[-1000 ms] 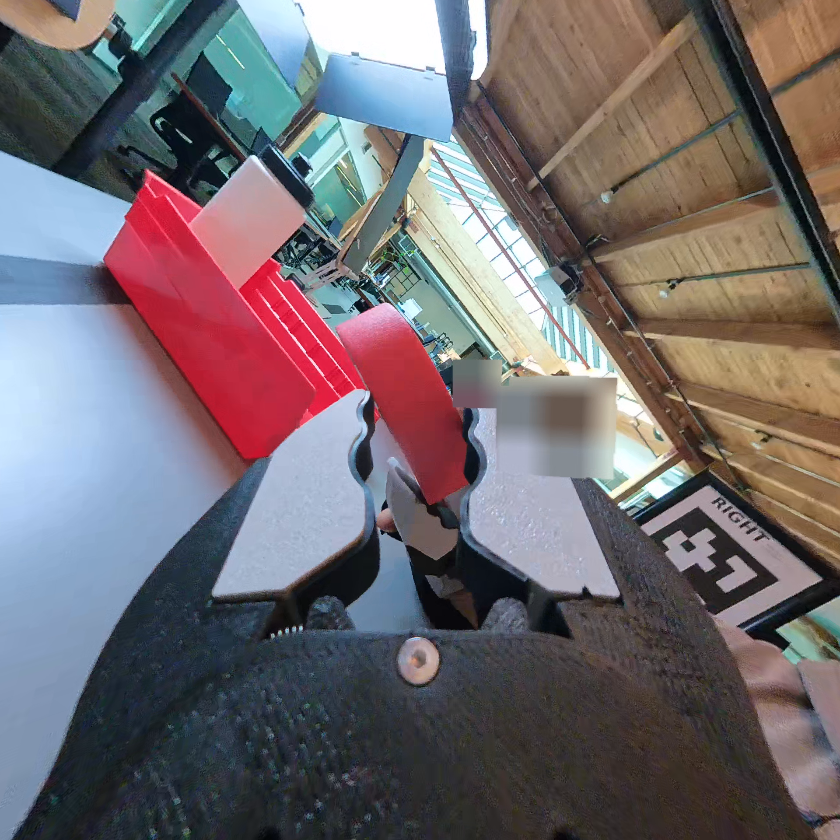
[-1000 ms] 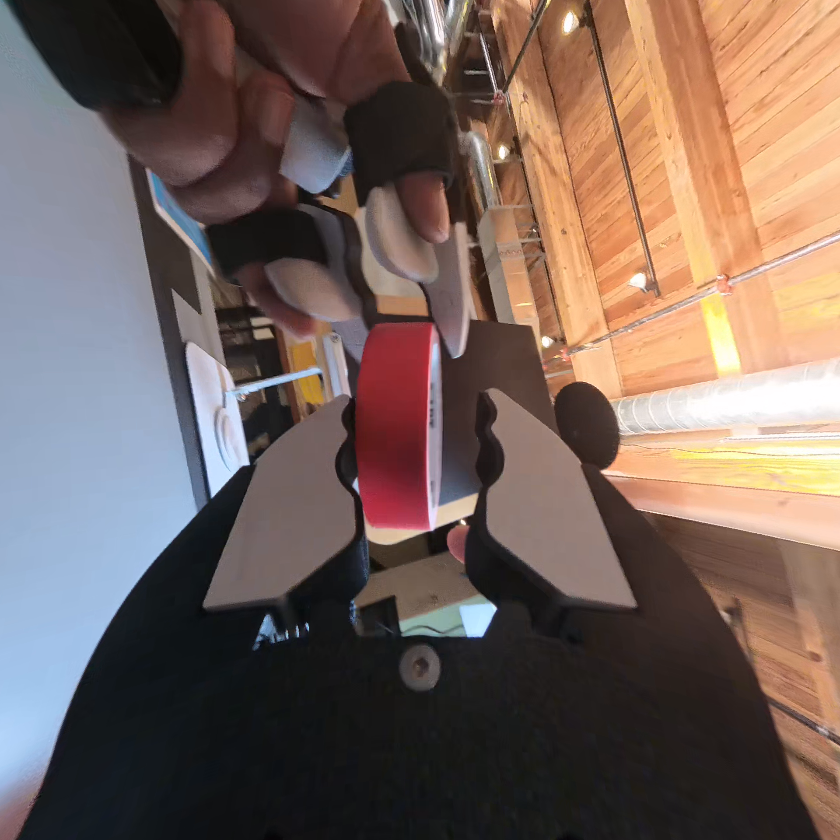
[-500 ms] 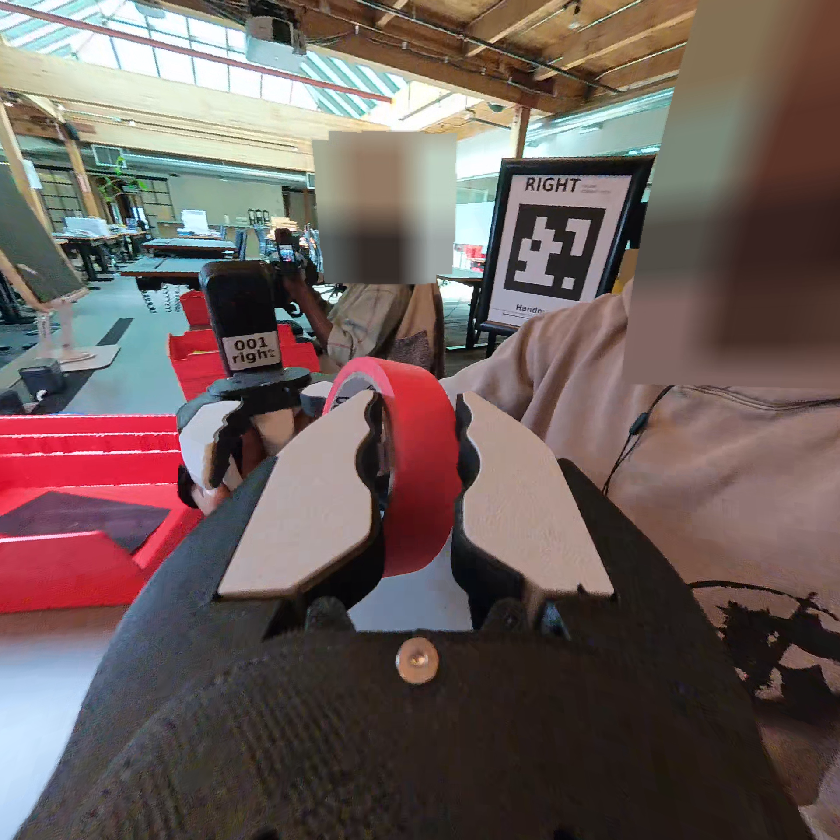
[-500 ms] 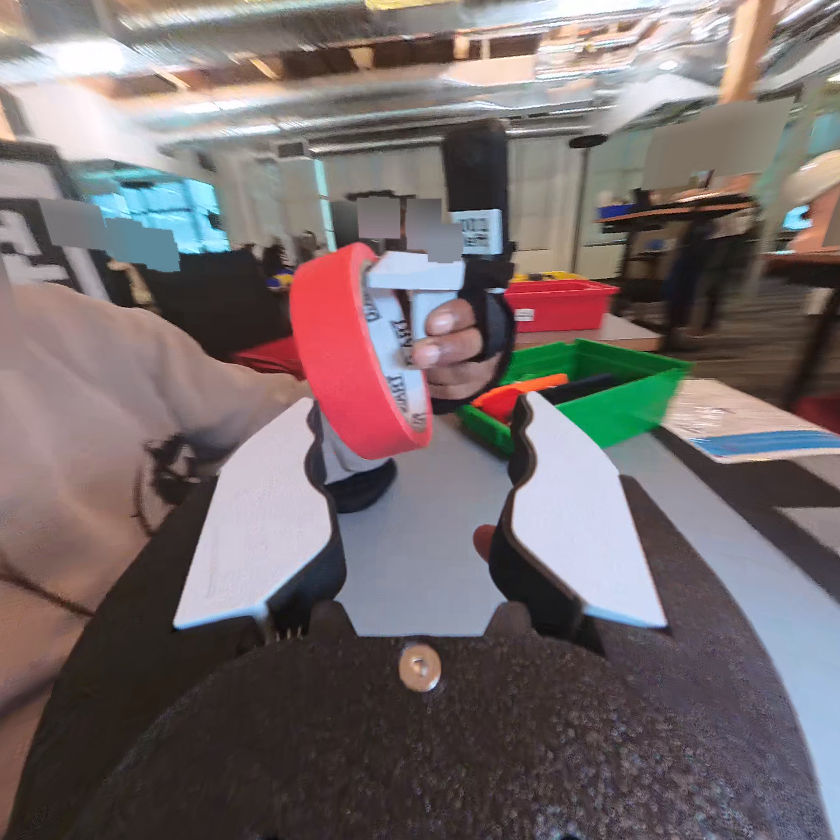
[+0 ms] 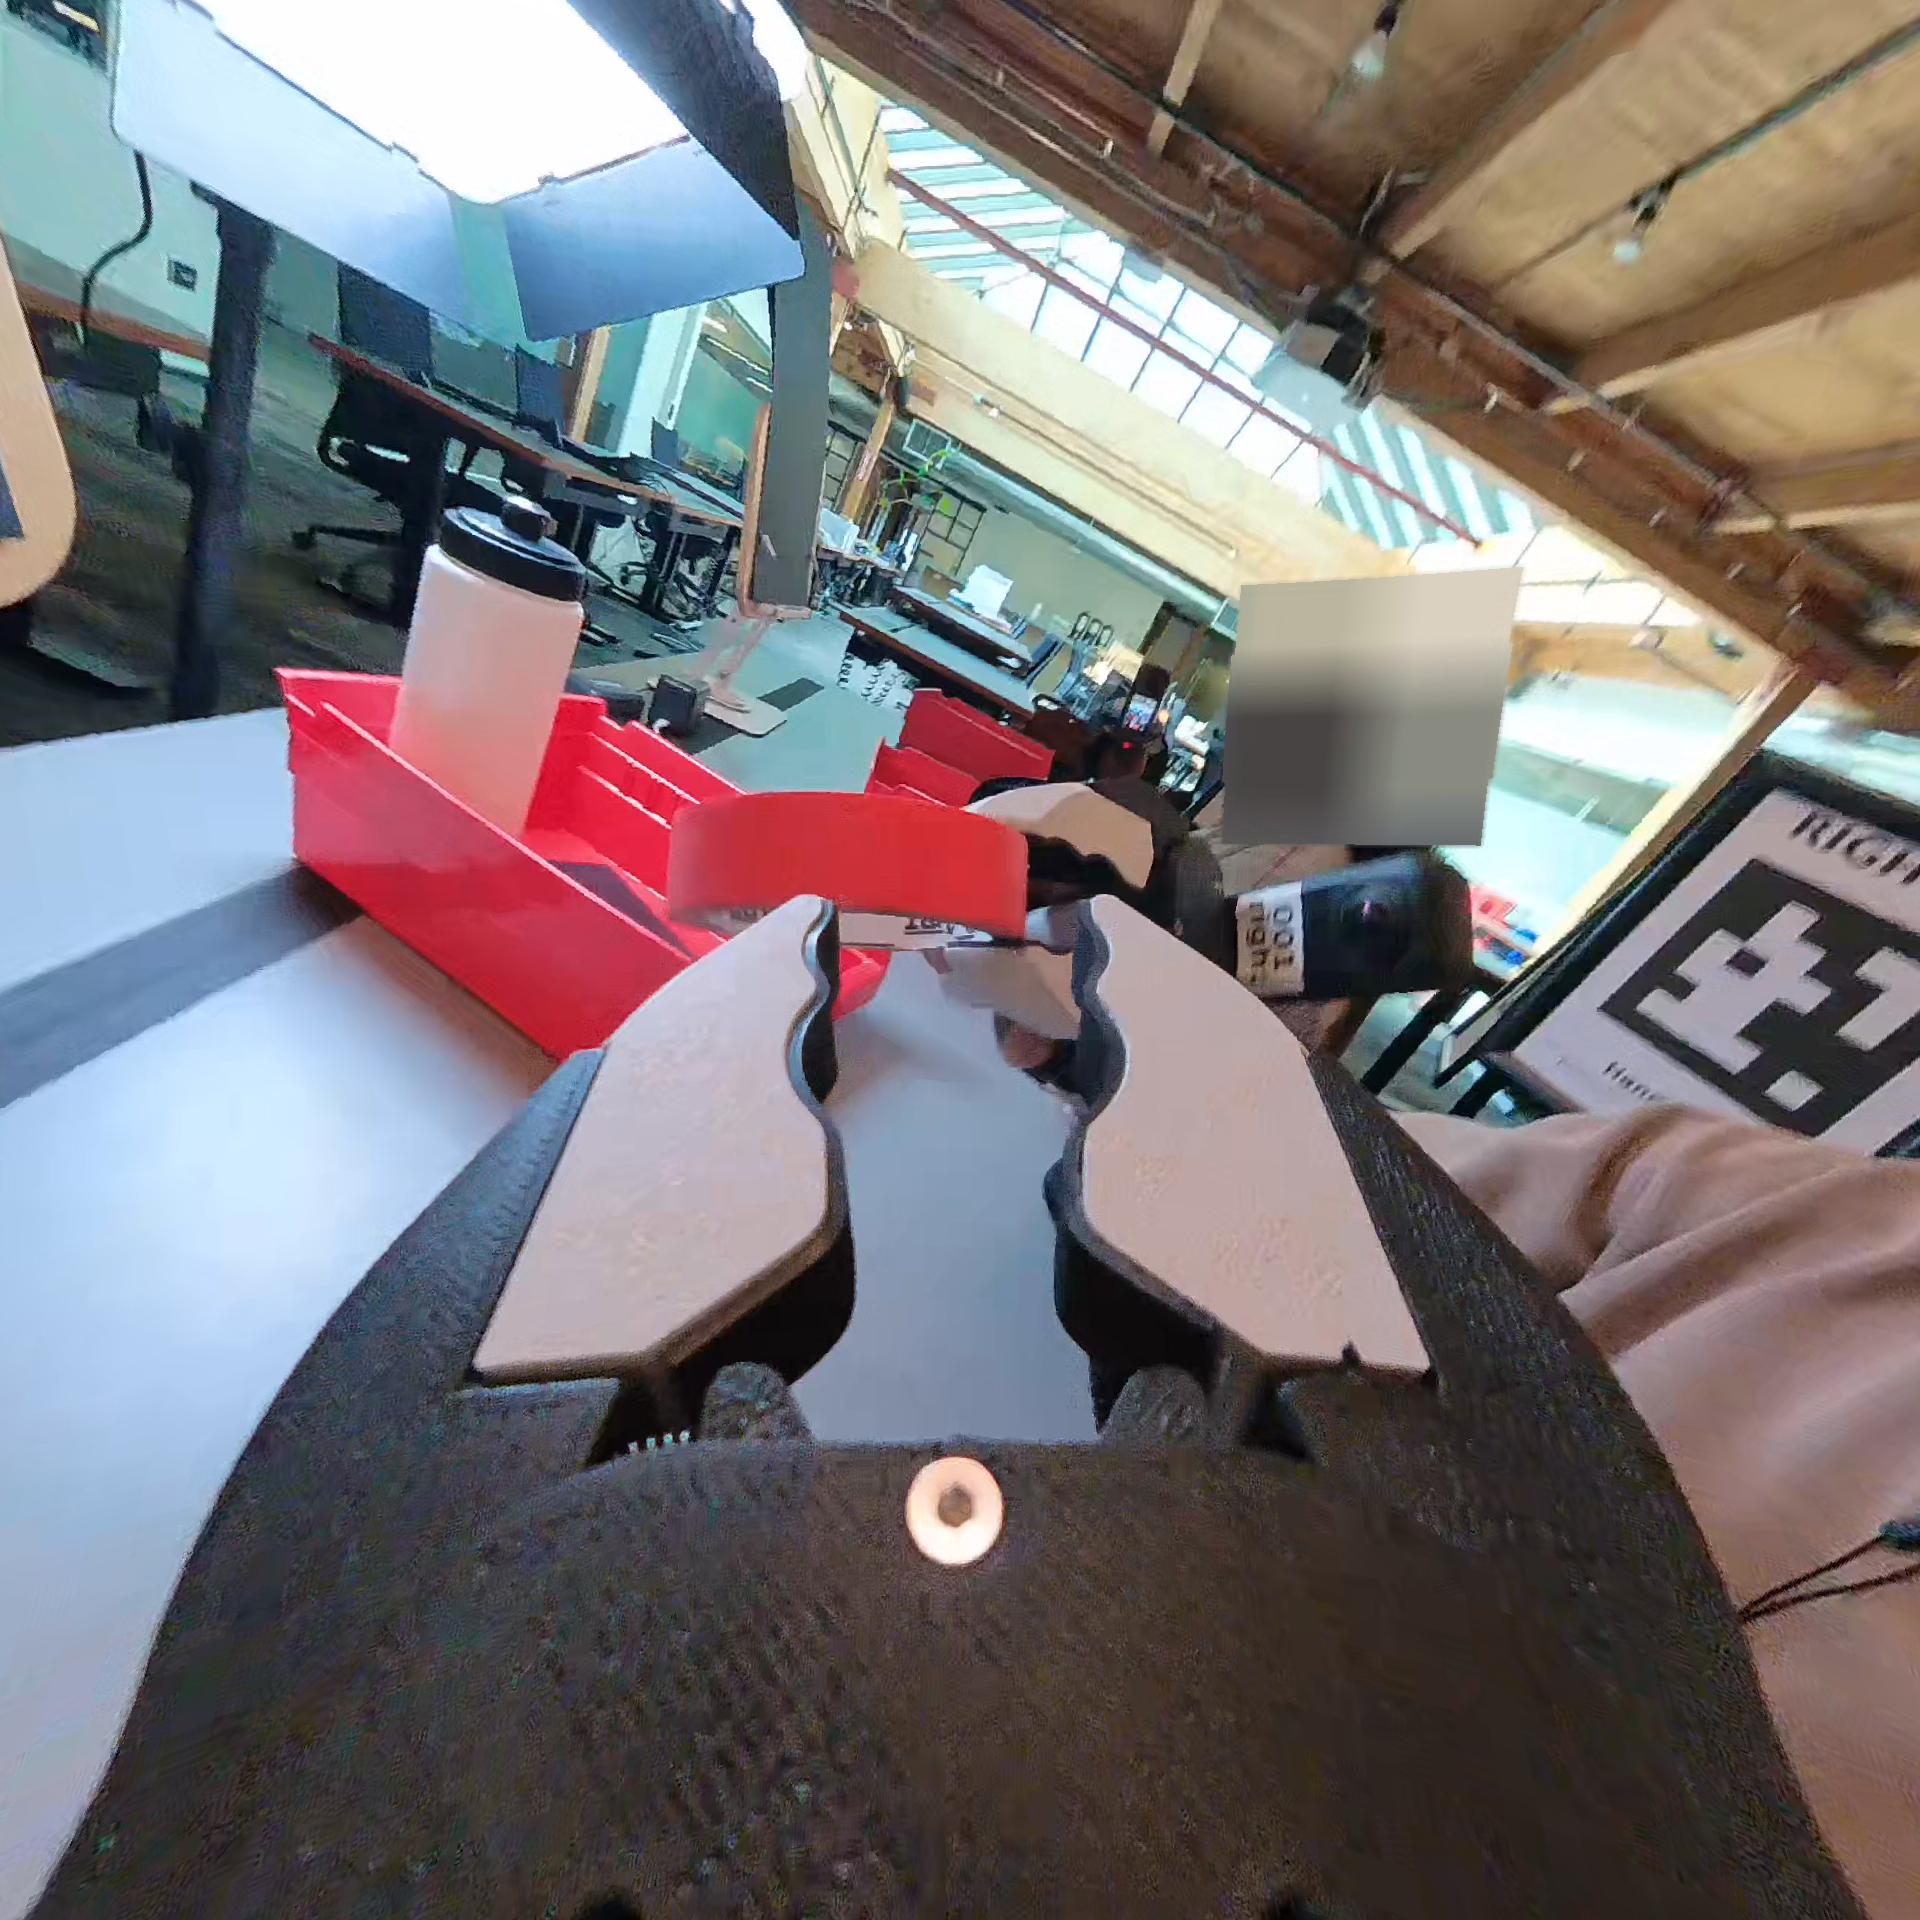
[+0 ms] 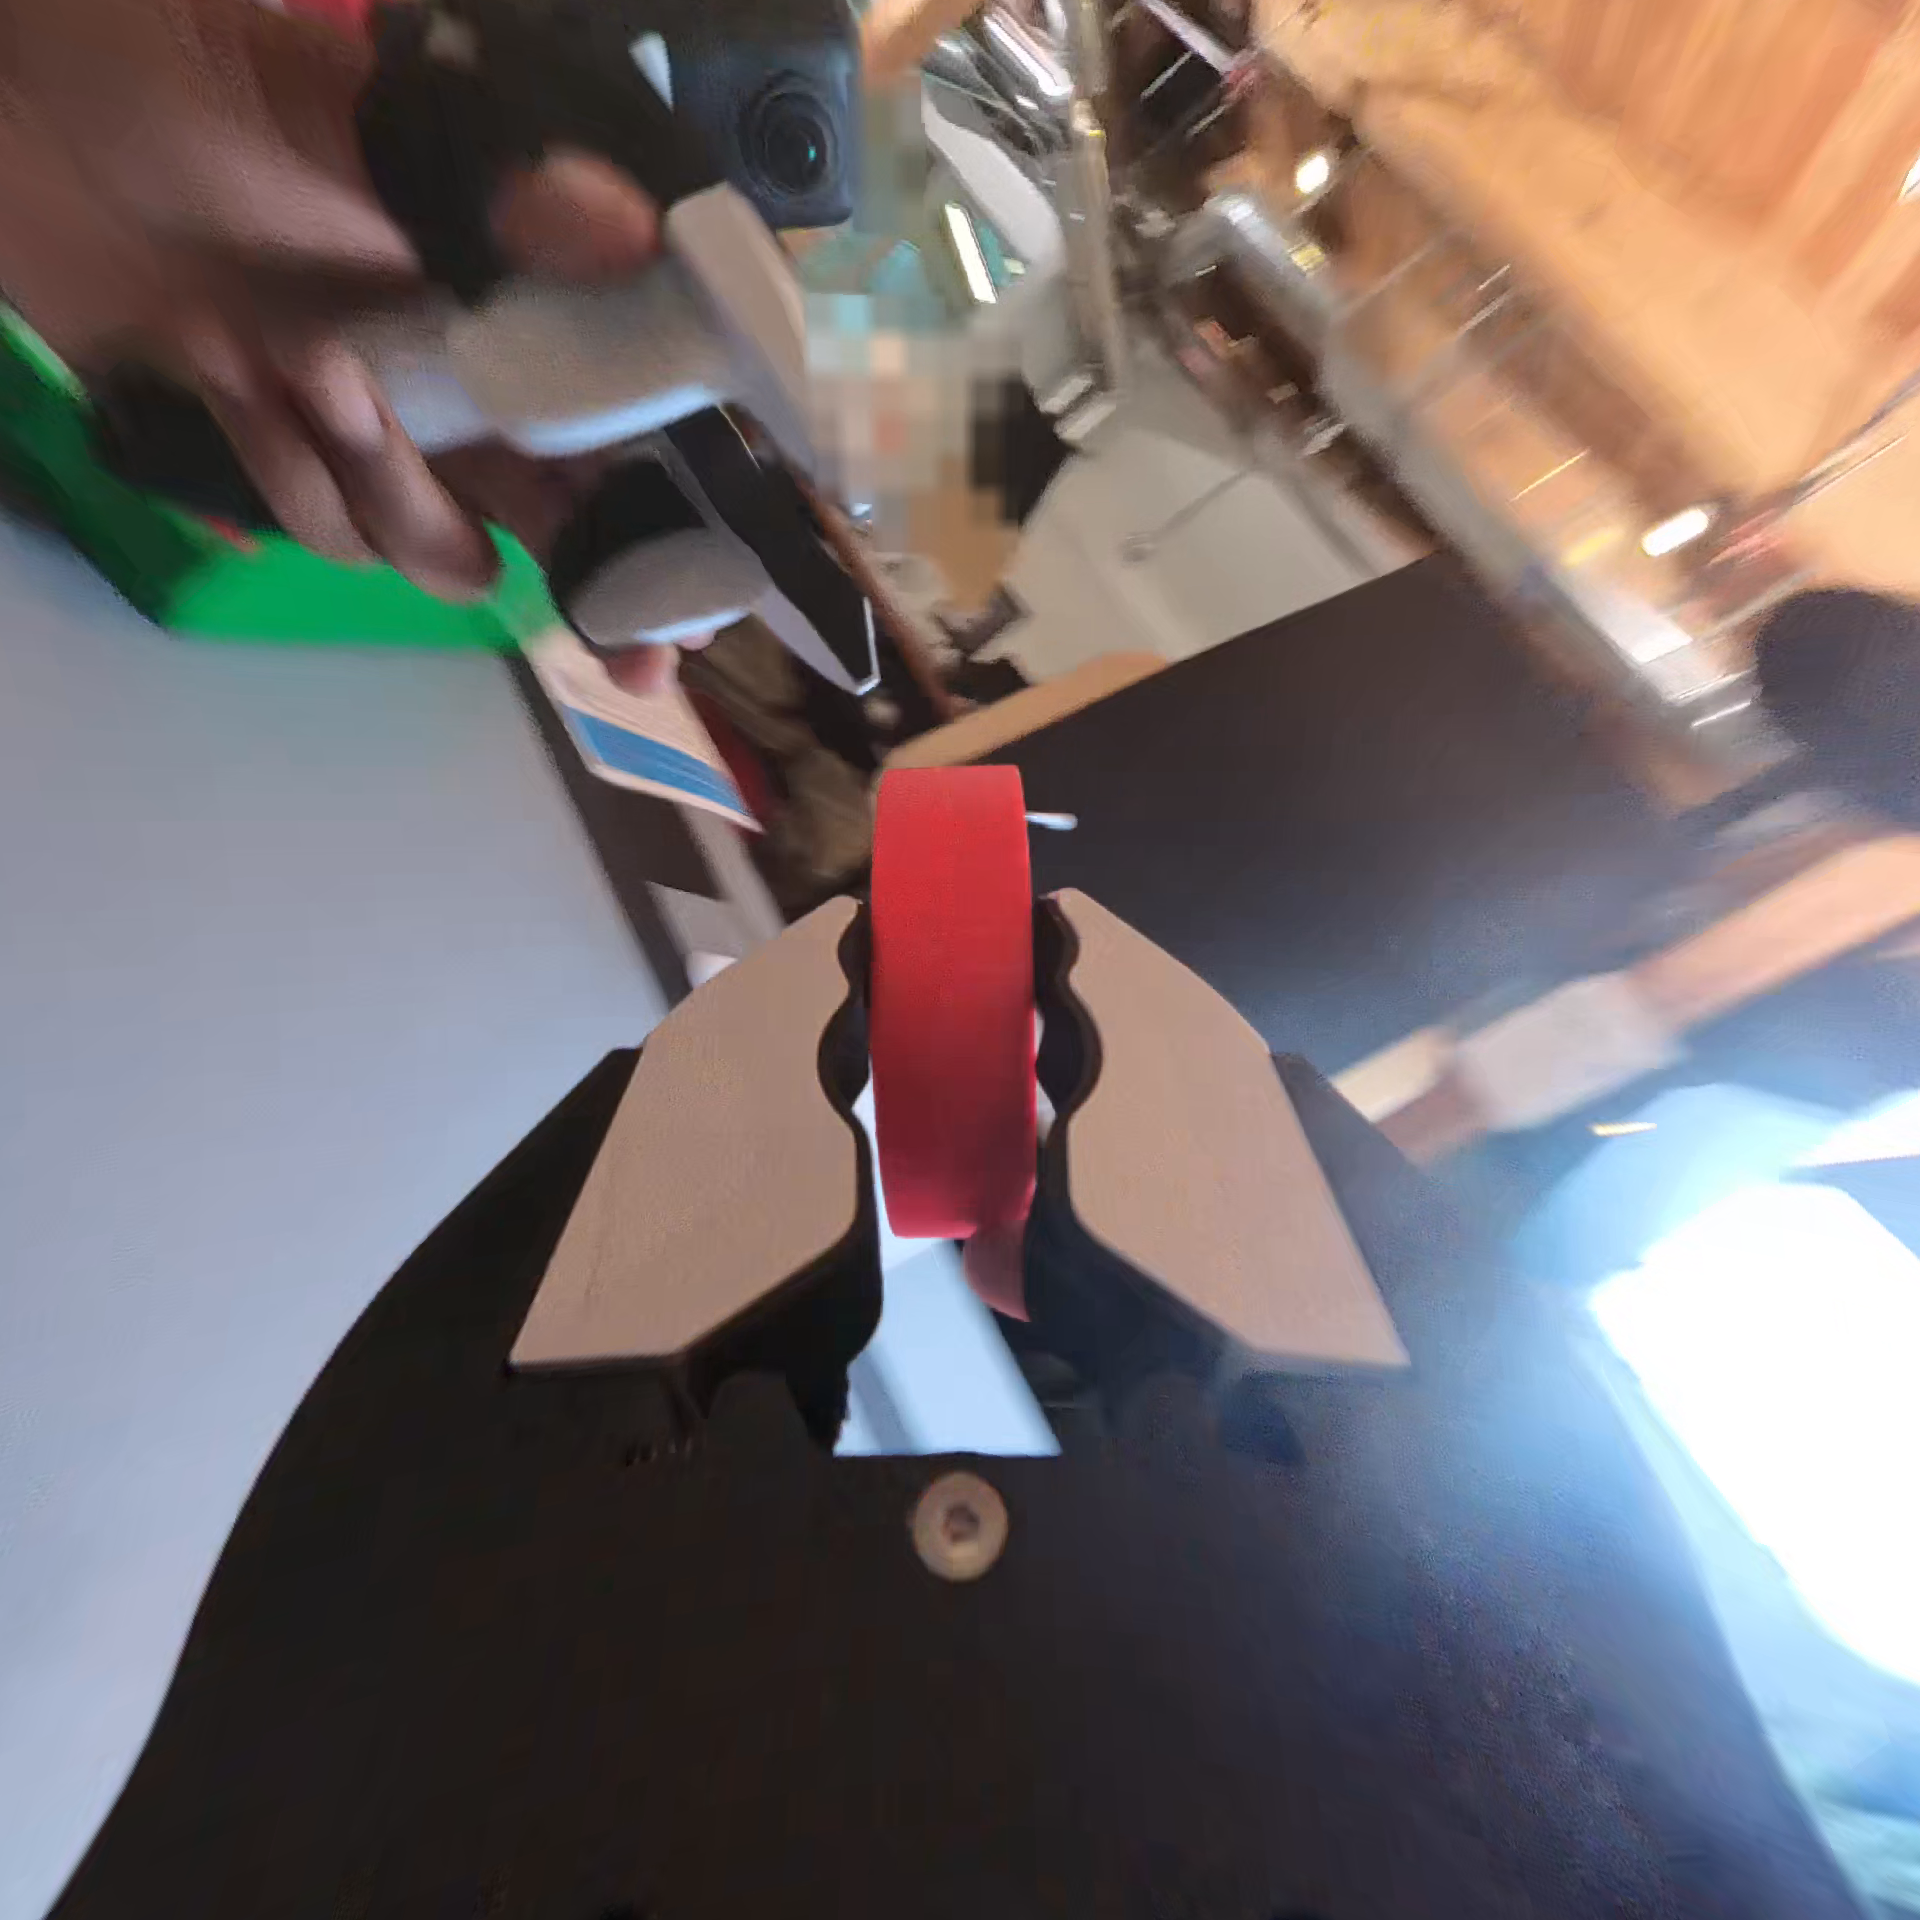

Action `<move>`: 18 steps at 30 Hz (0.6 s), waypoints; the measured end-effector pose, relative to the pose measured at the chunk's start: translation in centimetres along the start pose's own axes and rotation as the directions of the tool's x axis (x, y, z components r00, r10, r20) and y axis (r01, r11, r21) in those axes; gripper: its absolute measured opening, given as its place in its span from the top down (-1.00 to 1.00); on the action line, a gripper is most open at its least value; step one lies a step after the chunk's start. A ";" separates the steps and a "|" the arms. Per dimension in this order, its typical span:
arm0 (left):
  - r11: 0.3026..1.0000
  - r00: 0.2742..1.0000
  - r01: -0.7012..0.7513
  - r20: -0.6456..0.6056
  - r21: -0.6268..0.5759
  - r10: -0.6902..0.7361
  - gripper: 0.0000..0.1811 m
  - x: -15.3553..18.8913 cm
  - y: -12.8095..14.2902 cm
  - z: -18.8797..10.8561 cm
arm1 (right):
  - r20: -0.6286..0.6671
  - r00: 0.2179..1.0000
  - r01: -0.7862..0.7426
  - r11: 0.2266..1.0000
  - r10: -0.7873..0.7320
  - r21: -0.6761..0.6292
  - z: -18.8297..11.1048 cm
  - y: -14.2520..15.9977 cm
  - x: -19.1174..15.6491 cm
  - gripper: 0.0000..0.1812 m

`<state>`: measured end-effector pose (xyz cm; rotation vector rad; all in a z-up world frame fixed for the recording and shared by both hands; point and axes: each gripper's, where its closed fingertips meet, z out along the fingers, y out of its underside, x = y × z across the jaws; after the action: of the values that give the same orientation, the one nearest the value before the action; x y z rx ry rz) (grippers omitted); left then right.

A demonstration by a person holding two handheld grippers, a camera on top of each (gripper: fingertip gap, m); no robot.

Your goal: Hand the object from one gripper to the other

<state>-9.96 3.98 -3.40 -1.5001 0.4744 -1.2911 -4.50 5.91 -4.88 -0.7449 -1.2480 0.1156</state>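
Observation:
A red tape roll [image 6: 951,1039] stands on edge between my right gripper's [image 6: 951,904] two fingers, which are shut on its flat sides. In the left wrist view the roll [image 5: 847,862] lies flat in the air just beyond my left gripper [image 5: 956,920], which is open and empty. There the right gripper [image 5: 1023,904] holds the roll from the right side. In the right wrist view the left gripper [image 6: 675,488] is blurred at the upper left, in a hand, apart from the roll.
A red bin [image 5: 468,862] holding a white bottle [image 5: 483,675] with a black cap stands on the grey table [image 5: 208,1143] behind the roll. A green bin [image 6: 312,603] is at the left. A framed black-and-white marker board [image 5: 1766,987] and a beige sleeve [image 5: 1714,1299] are at the right.
Half a second ago my left gripper was shut on the roll and my right gripper was open. Now the right gripper is shut on it, and the left gripper has opened and drawn back.

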 end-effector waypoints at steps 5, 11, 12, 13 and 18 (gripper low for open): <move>0.927 0.928 0.373 -0.018 0.033 -0.373 0.26 -2.5 2.7 2.4 | -0.141 0.806 0.578 0.816 -0.575 -0.024 0.7 0.6 -3.6 0.68; 0.944 0.944 0.329 0.037 -0.021 -0.328 0.61 -4.5 4.4 2.5 | -0.102 0.789 0.606 0.795 -0.606 -0.033 1.6 1.7 -5.8 0.65; 0.962 0.962 0.272 0.030 -0.009 -0.272 0.63 -4.4 3.8 2.2 | -0.078 0.819 0.569 0.822 -0.568 -0.016 1.5 1.6 -5.9 0.63; 0.980 0.979 0.201 0.032 0.001 -0.201 0.64 -4.3 3.2 1.7 | -0.038 0.853 0.521 0.853 -0.520 0.015 1.3 1.4 -6.1 0.60; 0.965 0.983 -0.184 -0.009 -0.188 0.185 0.67 -1.8 2.7 -0.4 | 0.321 0.939 -0.156 0.985 0.125 0.074 0.1 -1.7 -5.5 0.44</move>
<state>-10.04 4.31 -6.64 -1.5755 0.7304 -1.1175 -6.99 2.05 -8.41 -0.7491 -1.4802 0.4252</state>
